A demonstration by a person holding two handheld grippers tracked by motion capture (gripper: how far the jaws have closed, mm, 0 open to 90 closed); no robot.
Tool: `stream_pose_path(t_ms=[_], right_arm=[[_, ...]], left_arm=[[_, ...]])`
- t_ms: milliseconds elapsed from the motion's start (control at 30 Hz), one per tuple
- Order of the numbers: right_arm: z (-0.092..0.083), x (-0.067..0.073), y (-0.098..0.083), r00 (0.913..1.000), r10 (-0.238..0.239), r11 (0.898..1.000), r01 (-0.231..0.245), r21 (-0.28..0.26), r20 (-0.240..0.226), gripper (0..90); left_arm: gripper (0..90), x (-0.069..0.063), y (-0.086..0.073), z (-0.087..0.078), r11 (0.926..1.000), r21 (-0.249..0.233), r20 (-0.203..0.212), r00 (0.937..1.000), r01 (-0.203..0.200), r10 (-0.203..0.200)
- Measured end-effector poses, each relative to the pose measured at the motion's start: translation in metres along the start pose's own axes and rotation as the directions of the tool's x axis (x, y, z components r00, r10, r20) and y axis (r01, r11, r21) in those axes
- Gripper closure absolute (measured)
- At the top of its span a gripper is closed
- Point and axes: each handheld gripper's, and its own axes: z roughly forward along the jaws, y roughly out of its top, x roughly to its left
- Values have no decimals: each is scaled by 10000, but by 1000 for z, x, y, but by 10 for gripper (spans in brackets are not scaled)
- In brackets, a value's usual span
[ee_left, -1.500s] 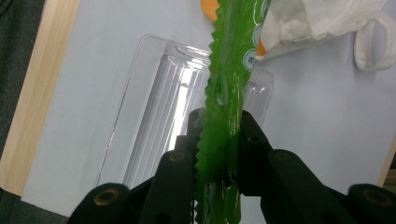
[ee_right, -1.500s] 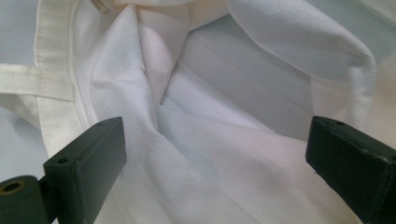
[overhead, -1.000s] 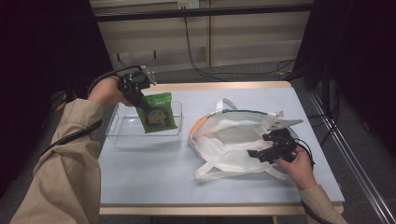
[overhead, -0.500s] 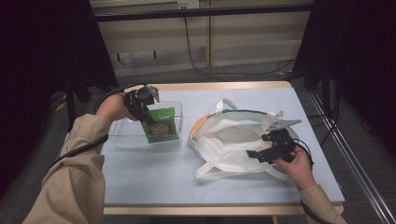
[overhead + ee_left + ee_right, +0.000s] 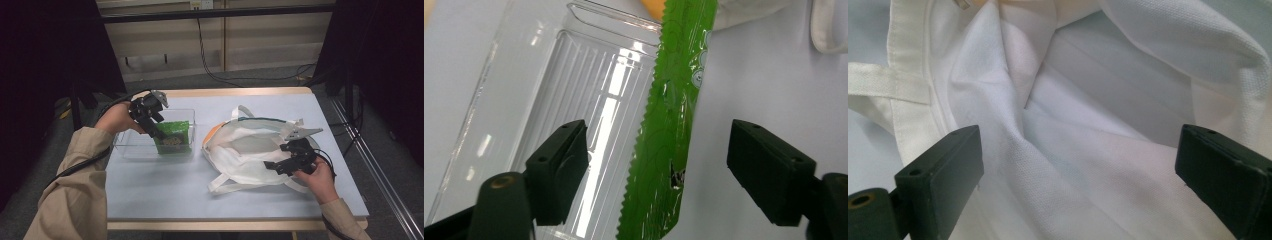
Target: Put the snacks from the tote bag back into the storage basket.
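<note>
Packet (image 5: 172, 138) is standing on edge in the clear tray (image 5: 131, 149), between the left gripper's (image 5: 154, 123) jaws, which have just been opening and are no longer pinching it. Lifting straight up avoids toppling it. Right gripper (image 5: 281, 158) is hanging open over the bag (image 5: 245, 150). One packet, one tray, one bag, two grippers.

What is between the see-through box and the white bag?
Nothing: in the high view a bare strip of blue table separates the clear box from the white bag.
</note>
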Motion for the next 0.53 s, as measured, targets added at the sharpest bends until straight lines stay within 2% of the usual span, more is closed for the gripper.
stream_pose_path(t_ms=[133, 200, 300, 533], right_arm=[[0, 1, 0, 10000, -37, 10000, 37, 1, 34, 48], [-1, 1, 1, 10000, -14, 10000, 14, -65, -38, 48], [-2, 2, 2, 10000, -63, 10000, 63, -72, 19, 48], [-1, 5, 5, 9998, -172, 9998, 172, -68, -32, 48]], left_arm=[[162, -4, -6, -8, 9995, -284, -195, 9997, 121, -126], [150, -7, -10, -12, 9981, -581, -260, 9994, 208, -224], [113, -9, -16, -17, 9952, -834, -433, 9975, 520, -558], [63, -17, -26, -24, 9864, -1250, -418, 9928, 1066, -1125]])
